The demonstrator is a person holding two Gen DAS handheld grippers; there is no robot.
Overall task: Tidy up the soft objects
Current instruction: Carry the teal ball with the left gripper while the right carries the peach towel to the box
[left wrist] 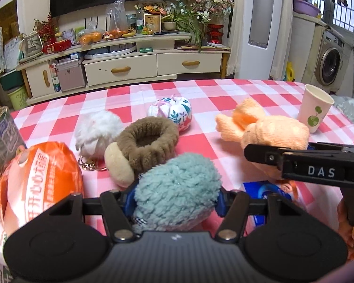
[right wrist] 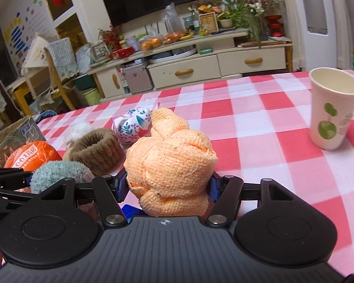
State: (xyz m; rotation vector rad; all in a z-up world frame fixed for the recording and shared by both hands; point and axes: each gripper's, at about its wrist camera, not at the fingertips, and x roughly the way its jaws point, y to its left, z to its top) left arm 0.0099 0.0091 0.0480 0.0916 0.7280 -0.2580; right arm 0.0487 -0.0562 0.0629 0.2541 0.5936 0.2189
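My left gripper [left wrist: 174, 200] is shut on a teal fluffy ball [left wrist: 179, 188], also seen in the right wrist view [right wrist: 59, 174]. My right gripper [right wrist: 168, 186] is shut on an orange knitted toy [right wrist: 172, 165], which shows in the left wrist view [left wrist: 271, 132] with the right gripper [left wrist: 295, 162] across it. On the red-checked tablecloth [left wrist: 224, 94] lie a brown furry ring [left wrist: 148, 141], a white fluffy pompom [left wrist: 94, 132] with a keyring, and a floral fabric ball [left wrist: 174, 113].
A paper cup [right wrist: 332, 110] stands on the right of the table. An orange snack bag [left wrist: 35, 184] and a cardboard box [left wrist: 0, 132] sit at the left. A blue packet [left wrist: 266, 191] lies under the orange toy. A TV cabinet stands beyond the table.
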